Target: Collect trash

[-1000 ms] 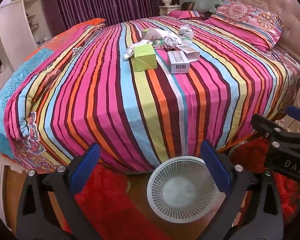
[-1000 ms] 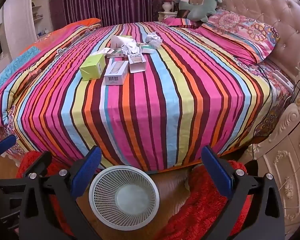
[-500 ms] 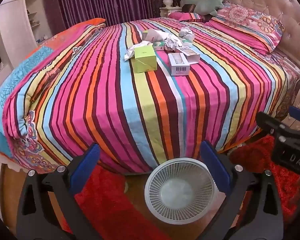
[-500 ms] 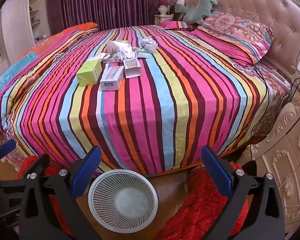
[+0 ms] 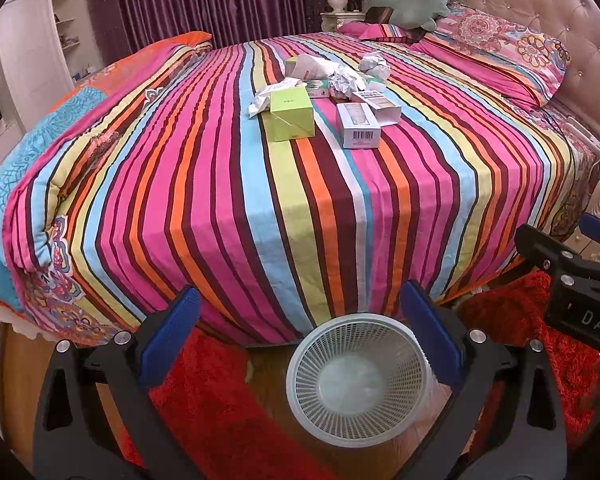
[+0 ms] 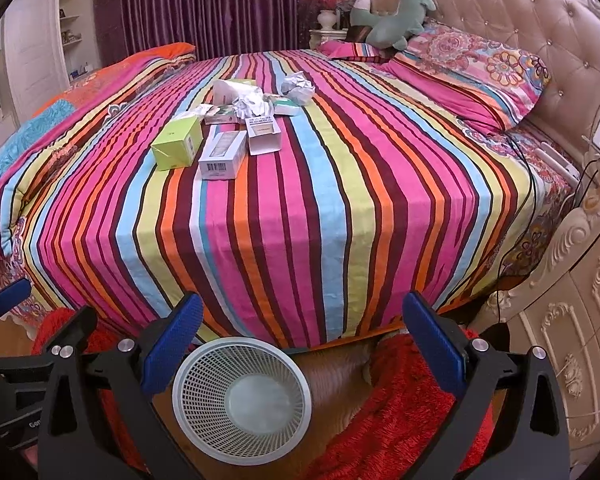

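A pile of trash lies on the striped bed (image 5: pixel 228 184): a green box (image 5: pixel 291 115) (image 6: pixel 178 143), a white barcode box (image 5: pixel 358 125) (image 6: pixel 222 155), a second white box (image 6: pixel 263 133), and crumpled paper (image 5: pixel 345 79) (image 6: pixel 298 87). A white mesh waste basket (image 5: pixel 360 374) (image 6: pixel 242 394) stands empty on the floor at the foot of the bed. My left gripper (image 5: pixel 300 336) and right gripper (image 6: pixel 300 338) both hang open above the floor by the basket, far from the trash, holding nothing.
Red shaggy rugs (image 5: pixel 204 400) (image 6: pixel 400 408) flank the basket on a wooden floor. Pillows (image 6: pixel 468 68) and a green plush toy (image 6: pixel 392 12) lie by the tufted headboard. An ornate cream nightstand (image 6: pixel 572 332) with cables stands at right. White cabinets (image 5: pixel 28 60) stand at left.
Both grippers have risen and eased forward a little, so the bed and trash sit slightly nearer and the basket lower in view. Both stay open.
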